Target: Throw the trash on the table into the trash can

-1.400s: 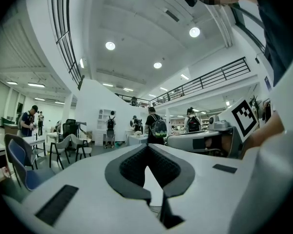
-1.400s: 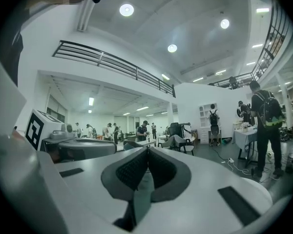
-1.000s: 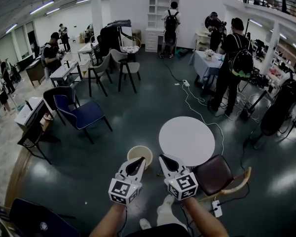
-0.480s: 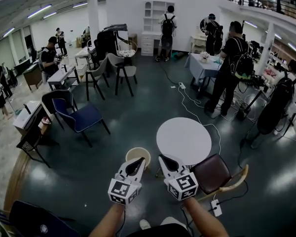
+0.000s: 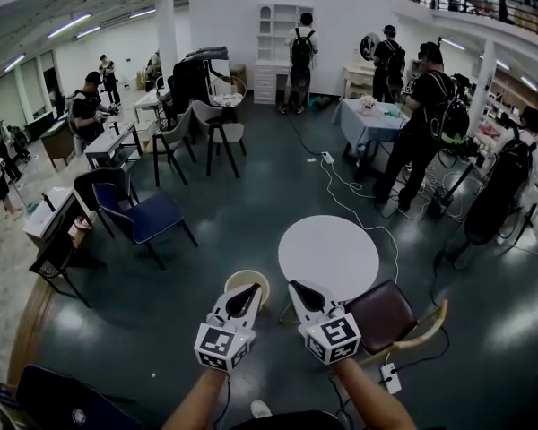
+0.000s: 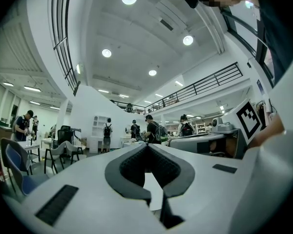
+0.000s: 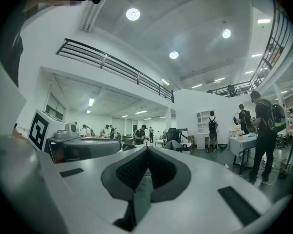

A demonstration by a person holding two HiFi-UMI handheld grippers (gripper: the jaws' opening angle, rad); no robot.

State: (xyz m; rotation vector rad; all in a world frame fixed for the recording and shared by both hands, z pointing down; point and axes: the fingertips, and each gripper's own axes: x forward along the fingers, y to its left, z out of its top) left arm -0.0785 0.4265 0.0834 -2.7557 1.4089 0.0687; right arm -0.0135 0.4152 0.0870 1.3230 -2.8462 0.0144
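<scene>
A round white table (image 5: 329,256) stands on the dark floor, and I see nothing lying on its top. A beige trash can (image 5: 236,282) sits on the floor just left of it. My left gripper (image 5: 246,299) is held level in front of me, its tip overlapping the can's near rim in the head view. My right gripper (image 5: 301,294) is beside it, near the table's front left edge. Both are shut with nothing between the pads, as the left gripper view (image 6: 146,146) and the right gripper view (image 7: 147,149) also show.
A brown padded chair (image 5: 386,316) stands at the table's near right. A blue chair (image 5: 145,213) is farther left. White cables (image 5: 363,202) run across the floor behind the table. Several people, tables and chairs fill the back of the hall.
The two grippers keep their places side by side in the picture. The table and trash can have slid a little to the left as the whole view shifted.
</scene>
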